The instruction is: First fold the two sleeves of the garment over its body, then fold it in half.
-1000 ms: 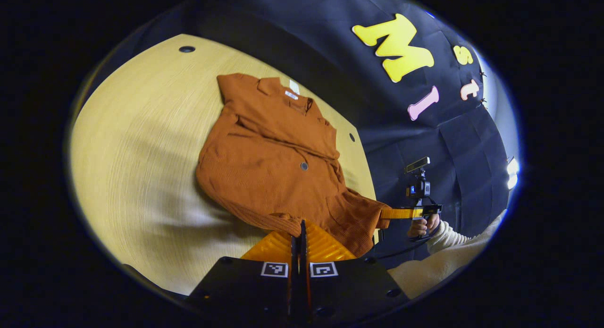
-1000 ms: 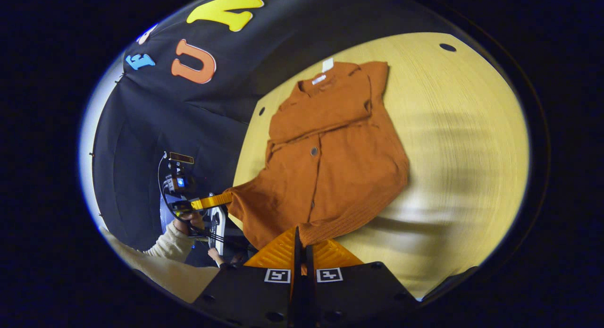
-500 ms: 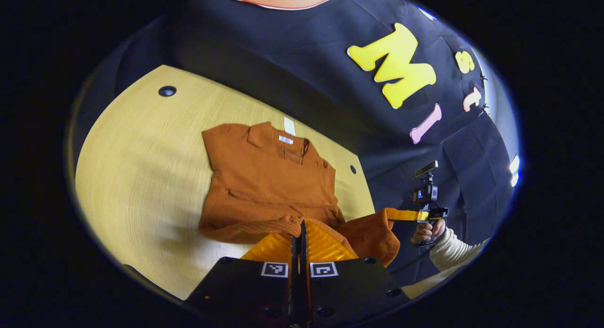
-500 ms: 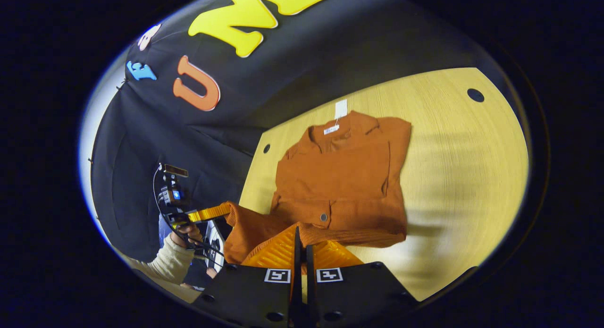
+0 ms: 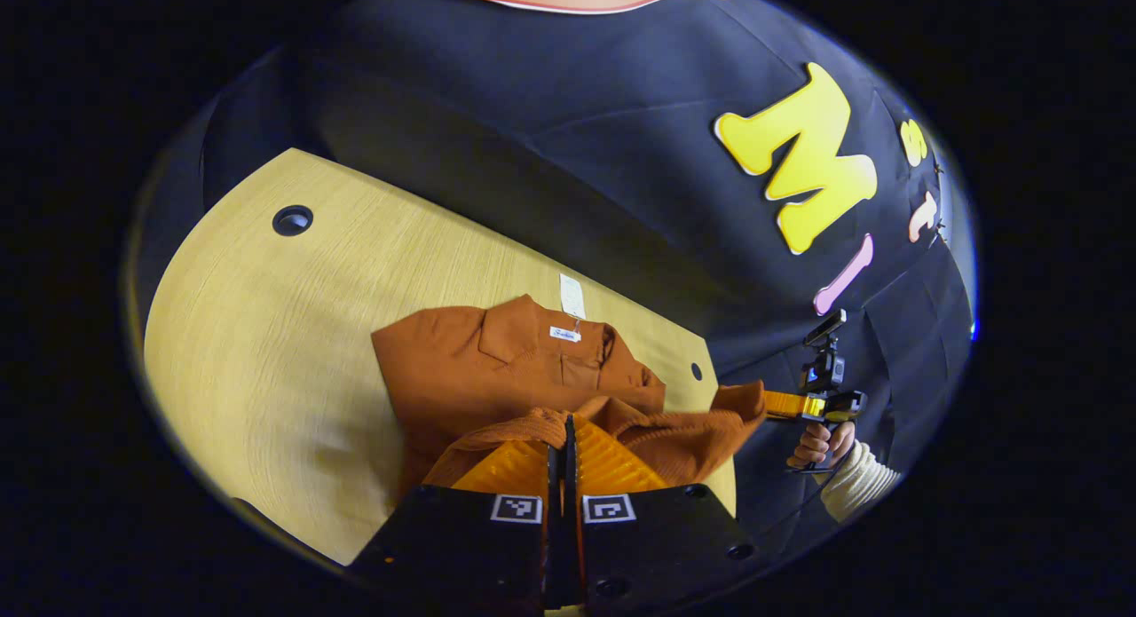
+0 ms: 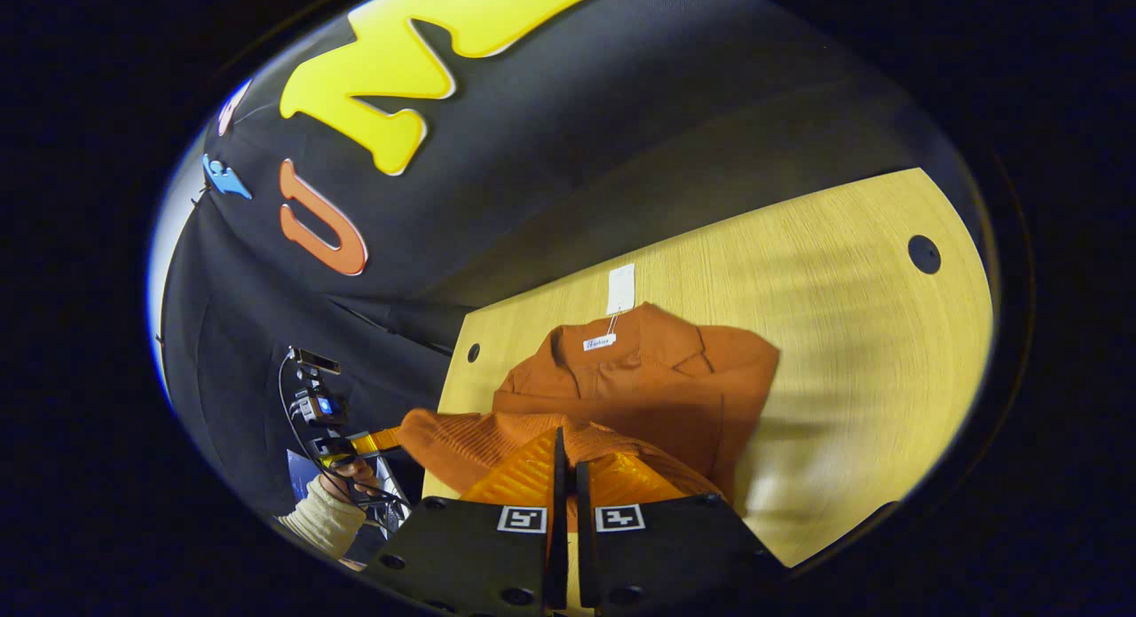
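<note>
One garment (image 5: 497, 368) on tabletop (image 5: 266, 333), hem lifted over its body toward the collar. Left gripper (image 5: 564, 435) and right gripper (image 6: 564, 448) each clamped on hem. Advice: carry both corners level, land hem square at shoulders.

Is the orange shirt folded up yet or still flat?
Partly folded: both grippers hold the shirt's bottom hem raised above the table, carried toward the collar, not laid down yet.

Left gripper (image 5: 568, 439) closed flat, fingers pressed together, right gripper (image 6: 568, 448) likewise clamped tight, each held out level by a hand (image 5: 821, 441) in a pale sleeve (image 5: 856, 479)
</note>
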